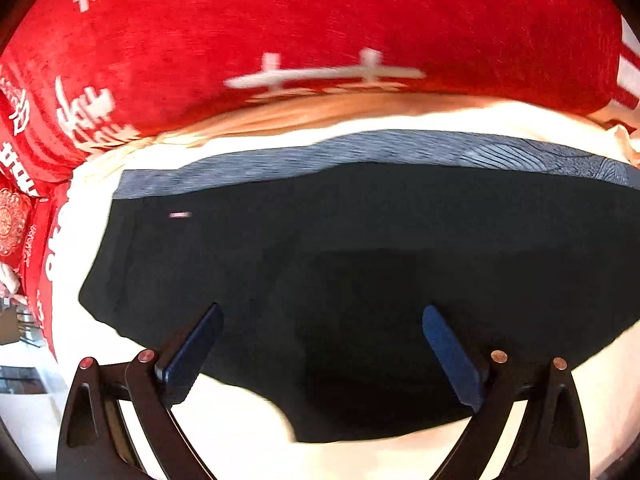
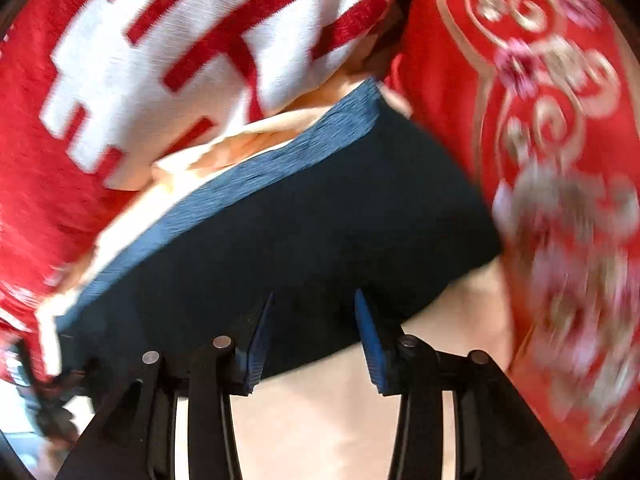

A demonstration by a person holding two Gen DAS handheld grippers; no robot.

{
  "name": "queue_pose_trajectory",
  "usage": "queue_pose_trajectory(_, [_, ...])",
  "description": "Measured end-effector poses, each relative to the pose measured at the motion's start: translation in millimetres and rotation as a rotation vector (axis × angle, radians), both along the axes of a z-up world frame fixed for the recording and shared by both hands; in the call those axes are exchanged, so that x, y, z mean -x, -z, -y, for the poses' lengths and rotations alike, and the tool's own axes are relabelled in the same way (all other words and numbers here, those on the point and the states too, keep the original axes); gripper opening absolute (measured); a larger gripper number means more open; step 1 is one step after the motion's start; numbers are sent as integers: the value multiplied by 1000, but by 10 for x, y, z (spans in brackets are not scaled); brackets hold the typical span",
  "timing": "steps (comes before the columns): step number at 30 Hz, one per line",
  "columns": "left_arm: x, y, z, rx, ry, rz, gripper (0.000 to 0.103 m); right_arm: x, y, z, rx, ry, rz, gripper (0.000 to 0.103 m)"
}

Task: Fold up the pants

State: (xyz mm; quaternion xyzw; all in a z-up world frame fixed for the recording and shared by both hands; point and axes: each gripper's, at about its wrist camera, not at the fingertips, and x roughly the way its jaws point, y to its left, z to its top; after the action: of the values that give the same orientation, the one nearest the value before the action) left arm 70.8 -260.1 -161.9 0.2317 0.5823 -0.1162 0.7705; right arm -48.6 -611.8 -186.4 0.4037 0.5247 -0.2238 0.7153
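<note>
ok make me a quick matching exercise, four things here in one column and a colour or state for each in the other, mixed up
Things:
1. pants
2. waistband
3. left gripper
4. sheet

Colour or state:
A. cream
B. grey-blue, streaked
C. black, lying flat
D. wide open, holding nothing

Pairs: 1-C, 2-B, 3-D, 4-A

The pants [image 1: 360,248] were matt black cloth, with a heathered grey-blue knit waistband [image 1: 360,148] along their far edge. Under them lay a smooth cream sheet [image 1: 240,420]. Beyond the waistband, a red blanket [image 1: 320,12] looked plush and napped. The gripper fingers [image 1: 452,354] wore matt blue pads on black plastic arms with shiny metal rivets.
</note>
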Motion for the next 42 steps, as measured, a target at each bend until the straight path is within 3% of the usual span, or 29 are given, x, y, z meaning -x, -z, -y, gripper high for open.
queue_pose_trajectory(5, [-411,-32,-735,-17,-65,31,100,-242,-30,-1069,-251,-110,150,45])
queue_pose_trajectory(9, [-875,30,-1437,-65,-132,97,100,-605,226,-2092,-486,-176,221,45])
queue_pose_trajectory(13, [-1233,277,-1944,-95,-171,95,100,-916,470,-2779,-599,-175,254,45])
queue_pose_trajectory(15, [-1313,406,-2133,-43,-186,50,103,-1031,480,-3050,-627,-140,273,45])
queue_pose_trajectory(17, [-1318,439,-2220,15,-179,43,103,-1131,539,-3104,-625,-111,274,45])
queue_pose_trajectory(21, [-1327,490,-2273,49,-143,54,103,-1224,660,-2959,-604,-74,266,45])
queue_pose_trajectory(25, [-1330,493,-2305,107,-155,7,103,-1361,745,-2833,-615,-30,258,44])
queue_pose_trajectory(26, [-1334,484,-2303,110,-150,-3,103,-1390,781,-2823,-620,-7,231,38])
queue_pose_trajectory(27, [-1343,483,-2298,106,-143,-7,103,-1362,785,-2797,-612,4,208,16])
queue_pose_trajectory(28, [-1351,484,-2295,102,-135,-7,103,-1379,775,-2772,-600,9,182,12])
queue_pose_trajectory(31, [-1394,517,-2322,103,-107,3,103,-1454,465,-2798,-495,-73,215,10])
queue_pose_trajectory(34, [-1402,510,-2332,101,-114,2,103,-1300,475,-2840,-385,-112,122,7])
queue_pose_trajectory(37, [-1346,385,-2267,50,-103,13,103,-1131,672,-2783,-427,-71,75,7])
queue_pose_trajectory(42, [-985,9,-2062,71,-16,72,103,-916,375,-2551,-322,-143,11,14])
